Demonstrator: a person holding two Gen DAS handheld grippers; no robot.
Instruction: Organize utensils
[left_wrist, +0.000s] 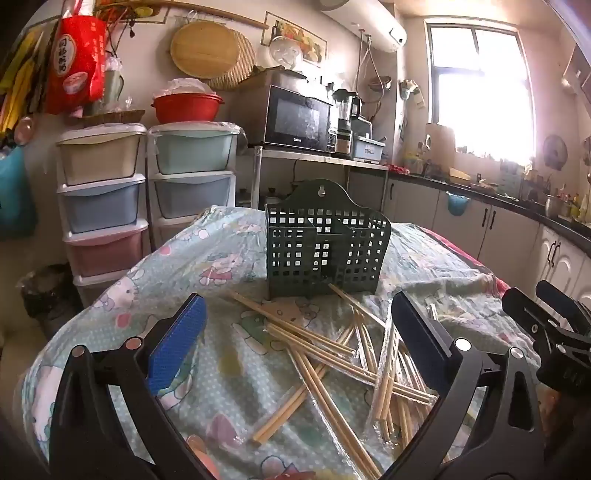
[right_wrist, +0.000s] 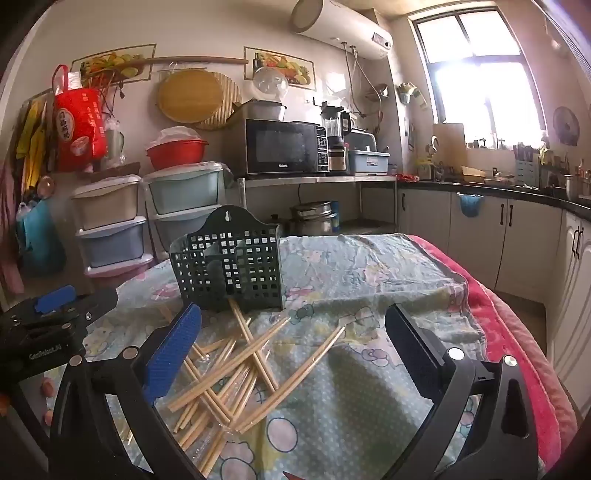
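The left gripper (left_wrist: 299, 328) is held wide open above the table, nothing caught between its blue pads (left_wrist: 177, 341); the right gripper (right_wrist: 291, 332) is likewise spread wide and empty. A loose heap of wooden chopsticks (left_wrist: 332, 354) is scattered on the patterned tablecloth (left_wrist: 207, 258), some seemingly in clear wrappers, though glare blurs this; the dark green slotted utensil holder (left_wrist: 325, 251) is stood upright just behind the heap, one chopstick touching its base.
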